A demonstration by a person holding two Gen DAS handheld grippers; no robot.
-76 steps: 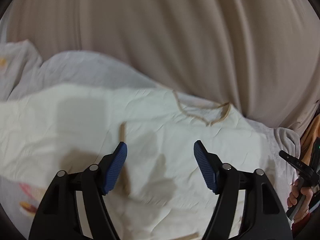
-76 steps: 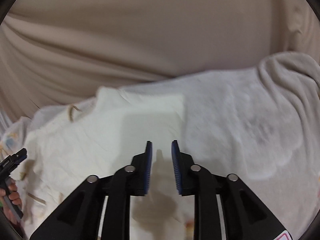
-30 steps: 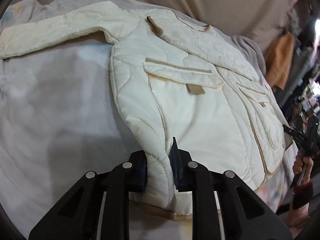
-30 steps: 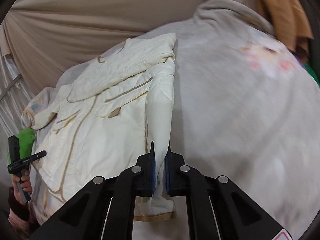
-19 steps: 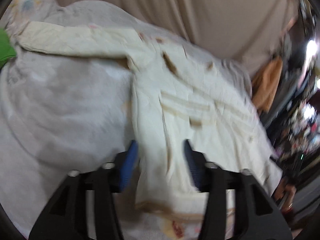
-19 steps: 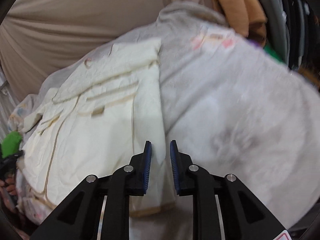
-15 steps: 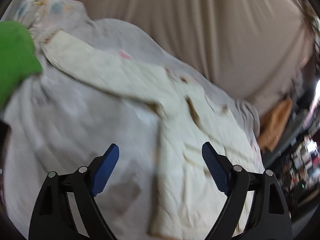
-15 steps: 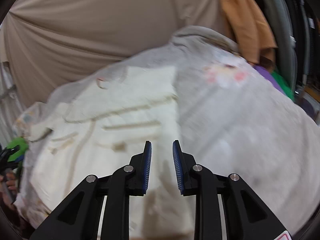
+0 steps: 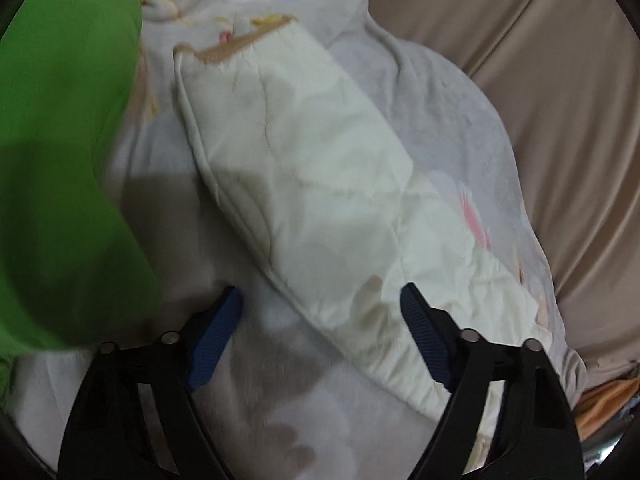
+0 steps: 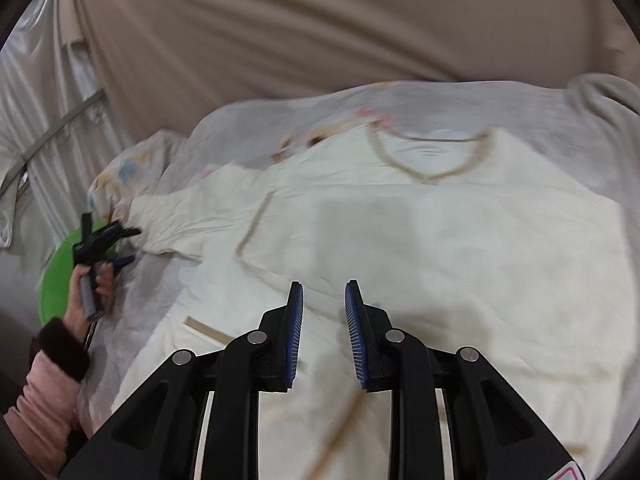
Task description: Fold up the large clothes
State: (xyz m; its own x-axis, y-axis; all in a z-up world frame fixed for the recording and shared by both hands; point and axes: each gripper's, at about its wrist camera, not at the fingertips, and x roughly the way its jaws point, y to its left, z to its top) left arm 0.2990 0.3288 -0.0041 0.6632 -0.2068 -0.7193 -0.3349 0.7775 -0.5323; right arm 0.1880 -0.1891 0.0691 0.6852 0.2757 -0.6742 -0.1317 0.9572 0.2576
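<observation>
Left hand-held gripper hangs over a sleeve of the cream jacket, its blue pads spread apart and closing at this moment. Part of the sleeve lies in the gap below them, but neither pad presses on it, so nothing is gripped. The sleeve runs from the cuff at 11 o'clock in the left wrist view down to 4 o'clock, flat on a pale blanket with faint coloured prints. A blurred green object fills the view at 9 o'clock, just beside the cuff. Beige curtain hangs behind at 2 o'clock.

Right hand-held gripper hovers above the jacket's body with a narrow gap between its pads; nothing sits between them and they press on no cloth. In the right wrist view the jacket lies spread face up on the blanket, its tan-trimmed neckline at 12 o'clock and the sleeve reaching out to 9 o'clock. There the person's left hand holds the other tool at the sleeve's end, wrist in a pink sleeve with a dark cuff. The picture is blurred there, so I cannot tell from this view whether that tool touches the cloth.
</observation>
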